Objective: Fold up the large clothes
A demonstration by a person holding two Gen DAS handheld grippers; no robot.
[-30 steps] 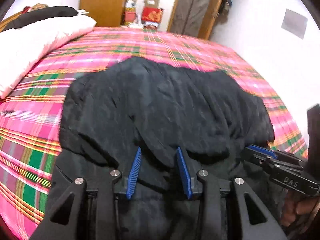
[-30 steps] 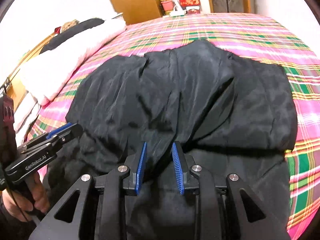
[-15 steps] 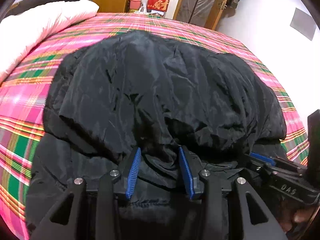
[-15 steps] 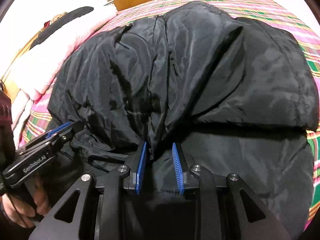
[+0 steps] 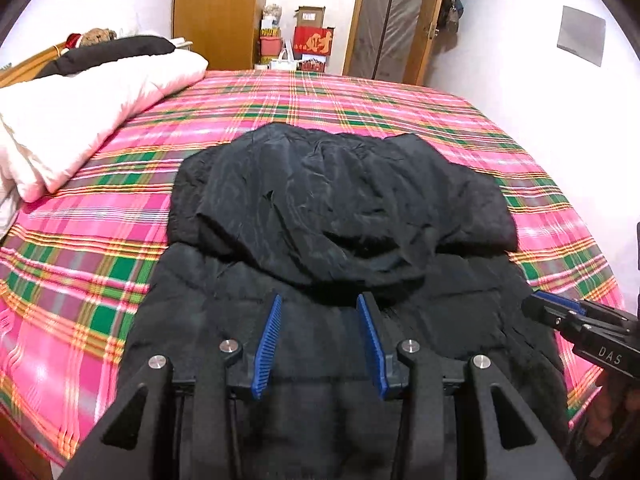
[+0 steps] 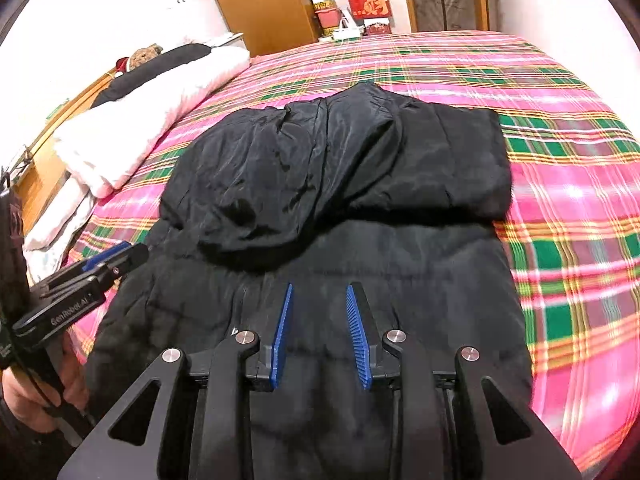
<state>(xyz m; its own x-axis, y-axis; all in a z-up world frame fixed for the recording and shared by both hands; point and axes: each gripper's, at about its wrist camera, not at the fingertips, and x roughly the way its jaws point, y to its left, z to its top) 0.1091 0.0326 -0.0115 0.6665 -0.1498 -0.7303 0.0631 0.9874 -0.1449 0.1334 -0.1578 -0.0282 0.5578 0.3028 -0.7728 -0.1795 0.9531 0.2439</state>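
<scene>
Black padded jacket of slick, puffy fabric [image 5: 344,240] lies on the bed, on its pink, green and yellow plaid bedcover [image 5: 360,100]. Far portion is doubled back toward the camera, forming a thick rounded flap on top of the near portion. Flap edge is uneven: it sags lower at the middle, and rides higher on the right side in the right wrist view.

Left tool [image 5: 319,344]: blue ribbed pads parted wide, nothing between them, hovering over the near panel just short of the flap edge. Right tool [image 6: 320,336]: likewise spread apart, holding nothing, over the same near panel. Each tool shows at the edge of the other's view, flanking the jacket.

White folded quilt [image 5: 80,120] sits along the bed's left side, well apart from the jacket. Boxes and a wooden door stand beyond the far end of the bed.

Judgement: one fold looks laid; a further fold or a tidy-up likely remains.

Risks from here:
- Slick shell plus trapped air; the flap may spring or slide back open once left alone.
- Pinching only the top layer would peel it off the lower one and undo the fold.
- Uneven flap edge; folding again without squaring it would give a lopsided bundle.
- Thick bulk may slip from the narrow pads mid-lift.
</scene>
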